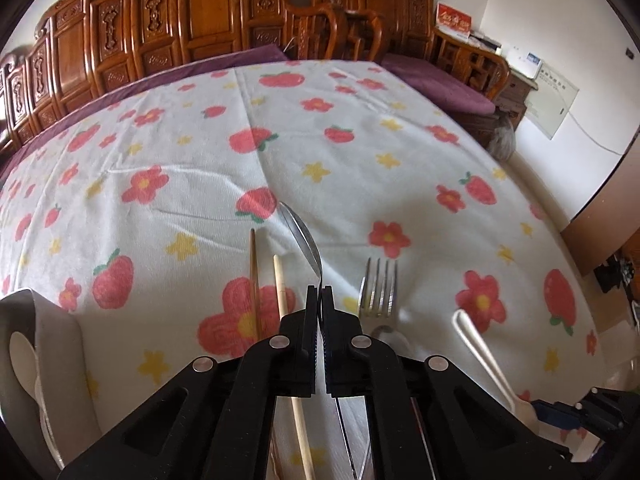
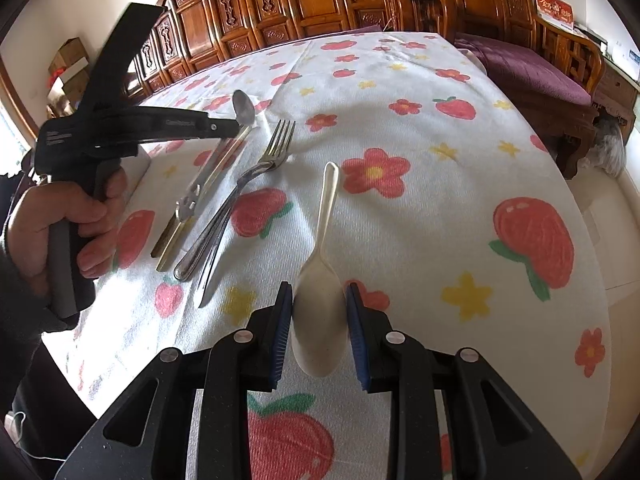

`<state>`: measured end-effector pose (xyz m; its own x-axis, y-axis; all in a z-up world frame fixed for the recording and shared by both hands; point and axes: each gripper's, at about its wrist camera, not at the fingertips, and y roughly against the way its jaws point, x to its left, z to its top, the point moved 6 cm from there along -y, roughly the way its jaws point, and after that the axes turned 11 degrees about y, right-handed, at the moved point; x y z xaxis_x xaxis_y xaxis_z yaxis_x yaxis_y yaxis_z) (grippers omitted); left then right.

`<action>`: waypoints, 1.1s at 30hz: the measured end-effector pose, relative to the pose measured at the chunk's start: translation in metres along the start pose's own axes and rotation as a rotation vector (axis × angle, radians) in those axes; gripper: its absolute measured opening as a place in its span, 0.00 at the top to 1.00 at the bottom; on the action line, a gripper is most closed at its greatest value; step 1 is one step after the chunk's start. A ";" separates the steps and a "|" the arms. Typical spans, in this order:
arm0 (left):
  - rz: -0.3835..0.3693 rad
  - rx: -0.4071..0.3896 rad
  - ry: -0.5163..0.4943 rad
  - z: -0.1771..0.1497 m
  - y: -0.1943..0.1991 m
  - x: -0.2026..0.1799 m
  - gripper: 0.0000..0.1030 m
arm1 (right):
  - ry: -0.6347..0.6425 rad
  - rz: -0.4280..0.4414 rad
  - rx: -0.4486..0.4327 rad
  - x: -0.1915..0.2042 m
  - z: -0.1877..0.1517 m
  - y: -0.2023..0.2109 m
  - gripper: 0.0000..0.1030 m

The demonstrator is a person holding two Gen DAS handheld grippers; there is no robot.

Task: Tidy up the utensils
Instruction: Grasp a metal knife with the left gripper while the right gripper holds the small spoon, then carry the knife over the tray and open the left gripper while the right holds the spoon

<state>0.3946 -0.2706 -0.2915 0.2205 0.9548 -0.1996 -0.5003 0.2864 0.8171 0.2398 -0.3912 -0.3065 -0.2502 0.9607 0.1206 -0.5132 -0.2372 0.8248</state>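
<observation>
Left wrist view: left gripper (image 1: pixel 320 300) is clamped on the metal spoon (image 1: pixel 300 232), bowl pointing away, tray (image 1: pixel 56 344) lying down-left. Right gripper (image 2: pixel 318 312) grips the white spoon (image 2: pixel 320 304) across its bowl, handle running straight ahead over the cloth (image 2: pixel 420 208).

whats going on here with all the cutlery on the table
A person is sorting utensils on a flower-print tablecloth, holding a two-finger tool in each hand. The left tool is shut on a shiny metal spoon, lifted off the cloth. The right tool grips the bowl of a cream plastic spoon. A metal fork, chopsticks and a knife lie alongside.
</observation>
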 end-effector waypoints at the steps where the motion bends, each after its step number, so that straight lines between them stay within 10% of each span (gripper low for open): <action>1: -0.006 -0.005 -0.003 0.001 0.004 -0.001 0.99 | 0.000 0.000 -0.002 0.000 0.001 0.001 0.71; 33: -0.054 -0.144 -0.040 -0.002 0.161 0.042 0.99 | -0.021 0.013 0.062 0.008 0.017 -0.022 0.70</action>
<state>0.3220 -0.1845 -0.1697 0.2823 0.9344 -0.2173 -0.6012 0.3488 0.7189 0.2635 -0.3762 -0.3141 -0.2387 0.9605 0.1431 -0.4576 -0.2413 0.8558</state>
